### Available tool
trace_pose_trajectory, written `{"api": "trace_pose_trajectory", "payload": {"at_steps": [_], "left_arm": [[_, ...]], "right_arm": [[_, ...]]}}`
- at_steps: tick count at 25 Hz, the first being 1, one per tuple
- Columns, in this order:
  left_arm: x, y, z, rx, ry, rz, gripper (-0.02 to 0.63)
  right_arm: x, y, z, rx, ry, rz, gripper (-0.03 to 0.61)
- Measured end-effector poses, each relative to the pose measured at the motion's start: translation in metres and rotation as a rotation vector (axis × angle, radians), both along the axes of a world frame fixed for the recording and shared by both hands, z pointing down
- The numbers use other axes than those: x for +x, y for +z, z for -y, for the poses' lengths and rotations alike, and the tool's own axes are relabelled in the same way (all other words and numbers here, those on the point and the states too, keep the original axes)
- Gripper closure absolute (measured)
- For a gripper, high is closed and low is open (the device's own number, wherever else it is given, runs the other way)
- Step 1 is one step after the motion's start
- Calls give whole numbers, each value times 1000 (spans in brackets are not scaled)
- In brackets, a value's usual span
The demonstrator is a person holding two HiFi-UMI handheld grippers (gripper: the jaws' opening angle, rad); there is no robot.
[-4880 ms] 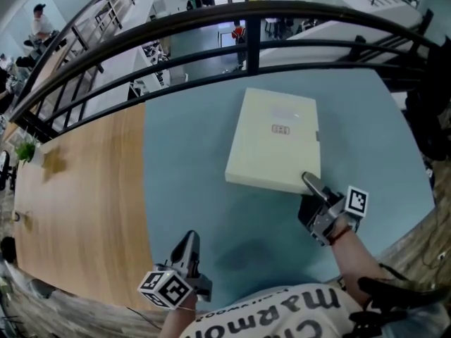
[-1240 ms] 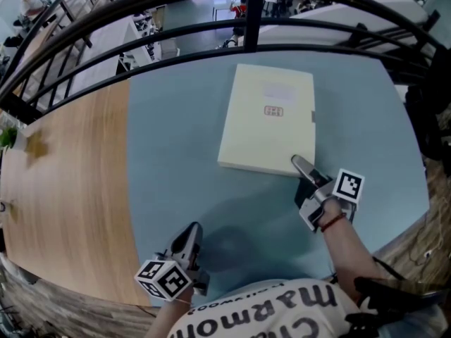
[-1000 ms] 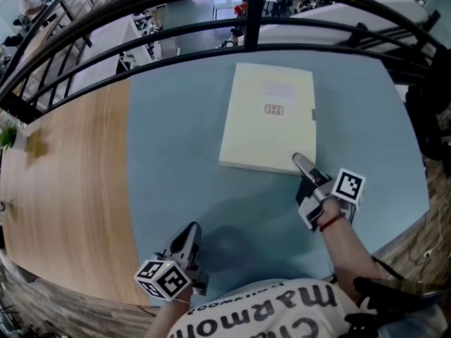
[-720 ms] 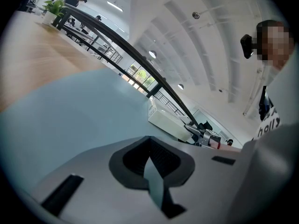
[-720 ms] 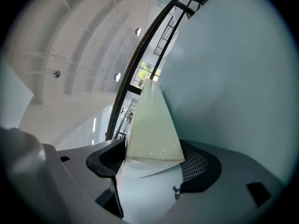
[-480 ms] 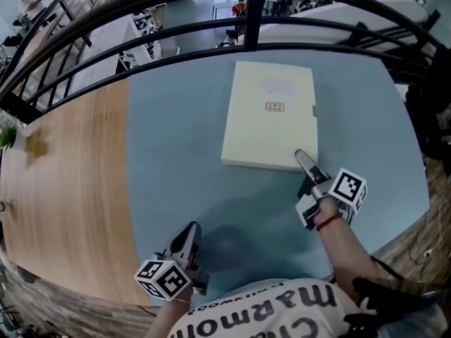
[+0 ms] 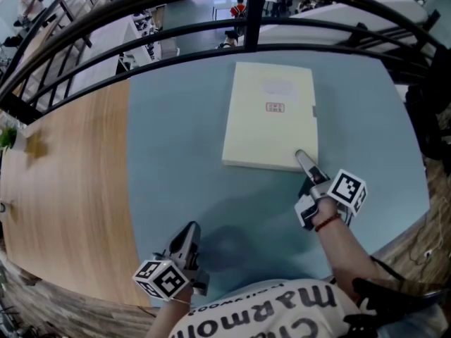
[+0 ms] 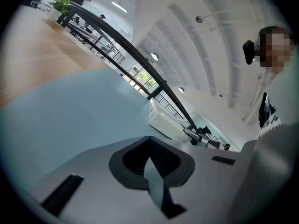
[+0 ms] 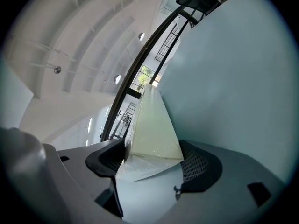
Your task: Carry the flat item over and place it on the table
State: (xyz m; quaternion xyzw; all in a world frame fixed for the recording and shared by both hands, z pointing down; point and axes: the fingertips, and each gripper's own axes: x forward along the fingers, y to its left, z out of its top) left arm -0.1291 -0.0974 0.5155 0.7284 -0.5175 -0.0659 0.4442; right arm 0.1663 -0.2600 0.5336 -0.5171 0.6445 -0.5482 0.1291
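Note:
The flat item is a cream box lying on the blue-grey table top, its long side pointing away from me. My right gripper is at its near right corner. In the right gripper view that corner sits wedged between the two dark pads, with the right gripper shut on it. My left gripper hangs low near my body, well left of the box, jaws together and empty. The left gripper view looks past the left gripper to the box far off.
A light wooden table section joins the blue-grey top on the left. A black curved railing runs along the far edge, with a lower floor beyond it. The table's right edge lies close to my right arm.
Over the last second the box and my right gripper have slid slightly away from me and to the right, and the box has squared up. The left gripper has stayed put.

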Motion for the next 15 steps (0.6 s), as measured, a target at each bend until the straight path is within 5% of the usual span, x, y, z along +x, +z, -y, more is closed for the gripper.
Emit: {"api": "trace_pose_trajectory", "payload": {"at_steps": [15], "left_arm": [[-3, -9, 7, 20, -28, -49, 611]], "right_arm": [[2, 1, 1, 0, 27, -25, 216]]}}
